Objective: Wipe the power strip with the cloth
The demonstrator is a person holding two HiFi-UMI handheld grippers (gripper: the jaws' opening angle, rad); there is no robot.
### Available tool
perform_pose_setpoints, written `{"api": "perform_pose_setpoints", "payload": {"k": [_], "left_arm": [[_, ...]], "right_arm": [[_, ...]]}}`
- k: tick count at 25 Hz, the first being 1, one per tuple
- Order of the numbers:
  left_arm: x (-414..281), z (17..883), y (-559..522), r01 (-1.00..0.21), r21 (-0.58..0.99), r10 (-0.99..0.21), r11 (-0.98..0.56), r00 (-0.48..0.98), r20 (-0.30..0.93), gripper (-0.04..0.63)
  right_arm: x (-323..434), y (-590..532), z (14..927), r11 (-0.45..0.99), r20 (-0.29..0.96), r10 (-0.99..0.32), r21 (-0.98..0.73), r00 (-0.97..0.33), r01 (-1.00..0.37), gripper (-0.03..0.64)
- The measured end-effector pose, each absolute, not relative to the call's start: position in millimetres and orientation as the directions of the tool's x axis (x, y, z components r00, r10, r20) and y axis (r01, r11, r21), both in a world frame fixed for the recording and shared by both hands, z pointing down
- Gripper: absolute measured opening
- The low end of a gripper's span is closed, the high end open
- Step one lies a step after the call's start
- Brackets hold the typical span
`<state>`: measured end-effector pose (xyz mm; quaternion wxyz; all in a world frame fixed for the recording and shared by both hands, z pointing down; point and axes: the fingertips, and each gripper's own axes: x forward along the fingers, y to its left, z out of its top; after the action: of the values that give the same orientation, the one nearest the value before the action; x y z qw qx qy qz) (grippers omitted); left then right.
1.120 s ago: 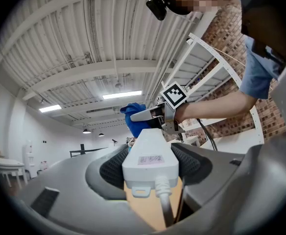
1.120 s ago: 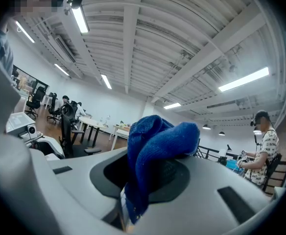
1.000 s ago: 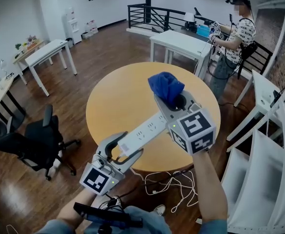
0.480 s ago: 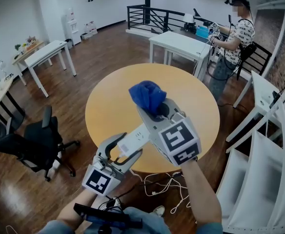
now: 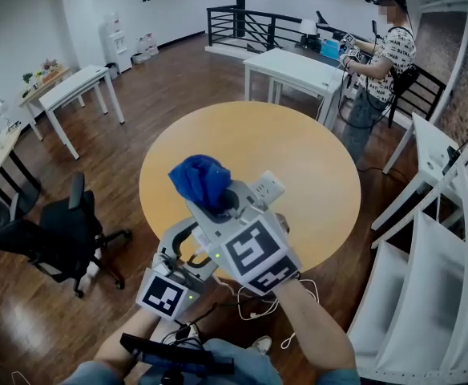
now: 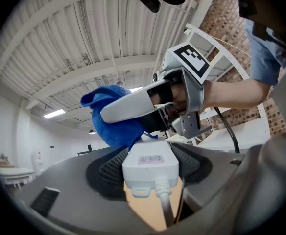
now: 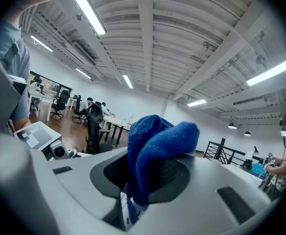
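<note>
Most of power strip [image 5: 268, 189] hidden under right gripper [image 5: 218, 205], pinching cloth [image 5: 199, 180]; left gripper [image 5: 183, 249] clamps strip's cord end.

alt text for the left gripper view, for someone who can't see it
A white power strip, its cord running toward the camera, is clamped between the left gripper's jaws. Just beyond, the right gripper holds a bunched blue cloth against the strip, under a white ribbed ceiling.
</note>
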<state>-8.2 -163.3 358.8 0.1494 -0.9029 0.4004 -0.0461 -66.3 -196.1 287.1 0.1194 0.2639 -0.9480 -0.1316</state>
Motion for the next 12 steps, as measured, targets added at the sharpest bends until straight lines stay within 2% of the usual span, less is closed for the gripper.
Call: {"api": "perform_pose_setpoints", "payload": {"k": [12], "left_arm": [[-7.6, 356.9, -162.1, -0.713, -0.311, -0.739, -0.629, 0.672, -0.044, 0.282]], "right_arm": [[-77.2, -187.7, 297.6, 0.837, 0.182, -0.517, 0.309, -0.836, -0.451, 0.083]]}}
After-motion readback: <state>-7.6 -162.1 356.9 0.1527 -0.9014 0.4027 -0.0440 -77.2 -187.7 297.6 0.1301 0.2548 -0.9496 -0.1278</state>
